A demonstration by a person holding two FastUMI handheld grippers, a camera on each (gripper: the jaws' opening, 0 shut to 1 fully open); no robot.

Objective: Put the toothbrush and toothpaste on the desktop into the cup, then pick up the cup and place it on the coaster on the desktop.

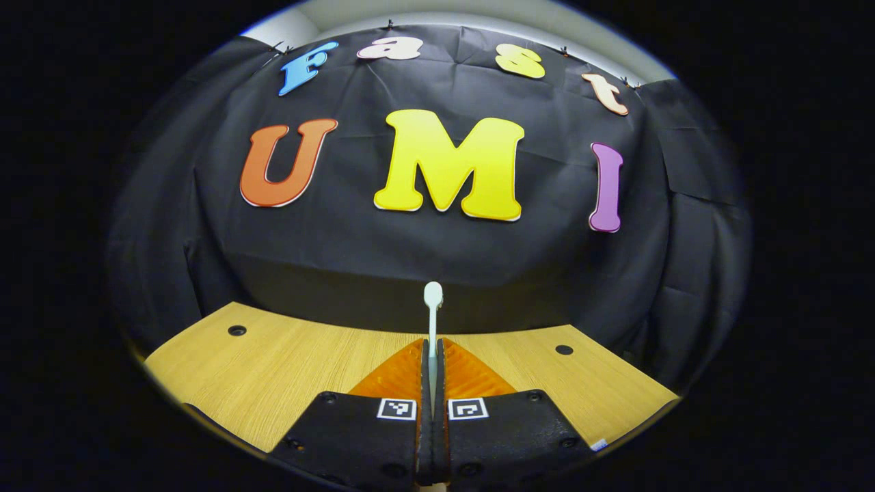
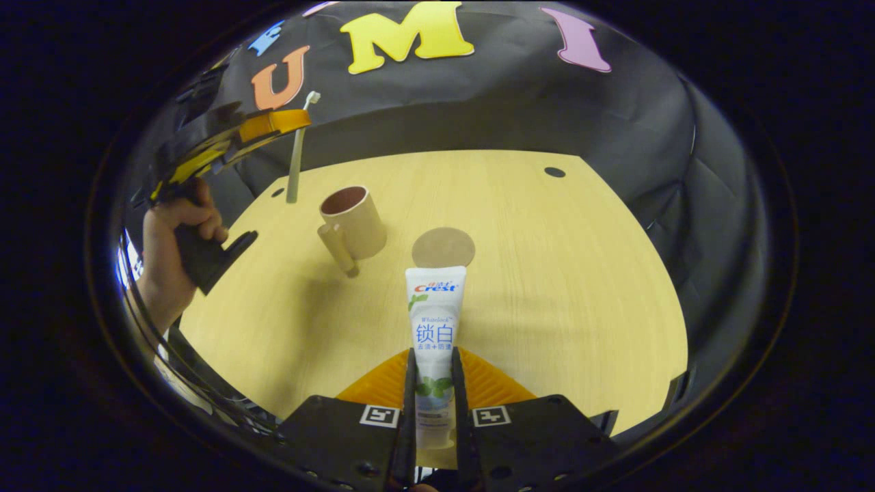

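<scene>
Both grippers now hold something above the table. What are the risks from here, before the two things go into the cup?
1. The left gripper pinches the long toothbrush near its head end, so its free end could swing and miss the cup.
2. The cup's mouth looks narrow and it stands free on the table; a bump from the toothbrush or the toothpaste in the right gripper might tip it.
3. Both grippers heading to one cup could collide.
</scene>
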